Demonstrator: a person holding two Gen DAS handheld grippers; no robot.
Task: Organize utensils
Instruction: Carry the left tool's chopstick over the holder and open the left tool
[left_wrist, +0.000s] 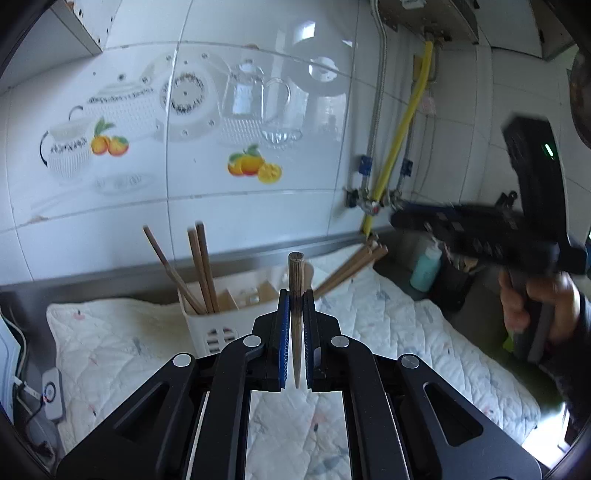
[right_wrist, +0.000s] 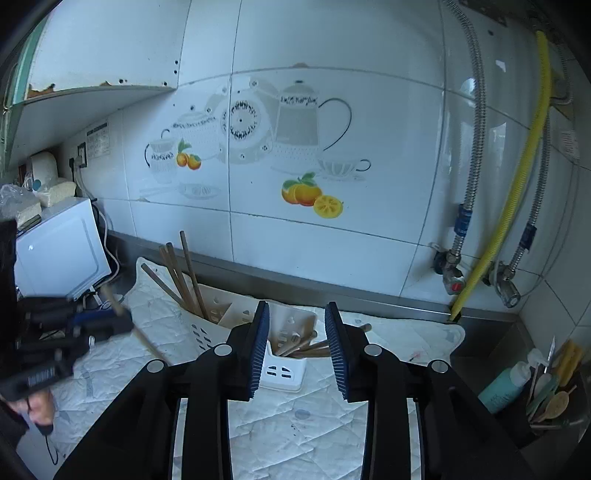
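My left gripper (left_wrist: 295, 295) is shut on a single wooden chopstick (left_wrist: 296, 273), seen end-on above the quilted cloth. Behind it stands a white slotted utensil holder (left_wrist: 218, 332) with three chopsticks (left_wrist: 201, 266) upright in its left compartment. More chopsticks (left_wrist: 351, 269) lean out of its right side. In the right wrist view my right gripper (right_wrist: 296, 306) is open, with nothing between its blue pads, just in front of the holder (right_wrist: 284, 373). Several chopsticks (right_wrist: 306, 345) lie in the compartment beyond it. The left gripper (right_wrist: 123, 319) shows blurred at left with its chopstick (right_wrist: 144, 339).
A white quilted cloth (right_wrist: 295, 417) covers the counter. A white appliance (right_wrist: 62, 247) stands at the left, with cables beside it. At the right a sunken corner holds a teal bottle (right_wrist: 504, 387) and several spoons (right_wrist: 554, 402). Pipes and valves (right_wrist: 452, 273) run down the tiled wall.
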